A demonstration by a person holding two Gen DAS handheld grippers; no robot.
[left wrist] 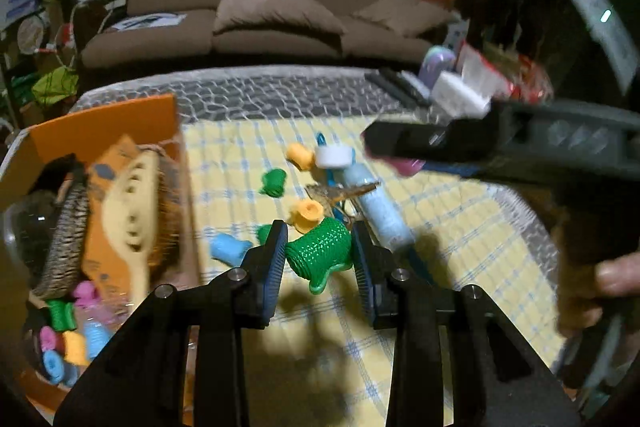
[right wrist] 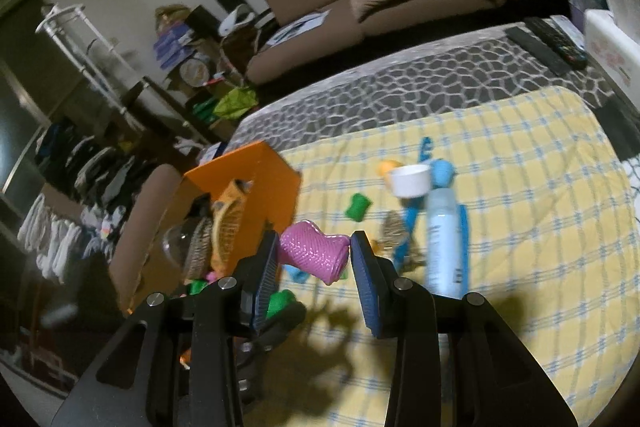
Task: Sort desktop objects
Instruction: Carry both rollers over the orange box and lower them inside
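Both claws were loaded for sorting: the left gripper [left wrist: 320, 259] clamped a green ribbed plastic hair roller [left wrist: 320, 253], the right gripper [right wrist: 316, 255] a pink ribbed plastic hair roller [right wrist: 316, 255], lifted toward the orange cardboard box [right wrist: 256, 171] at the yellow checked cloth [right wrist: 520, 187]'s left edge.

Box [left wrist: 108, 123] at left edge of worktop [left wrist: 460, 235], holding brush [left wrist: 132, 219] and several rollers [left wrist: 76, 343]. Loose rollers [left wrist: 274, 183] scattered mid-worktop on the cloth; bottle [left wrist: 380, 211] lies right of them. Remotes [right wrist: 548, 45] at far right. Sofa [left wrist: 260, 3] beyond the far edge.
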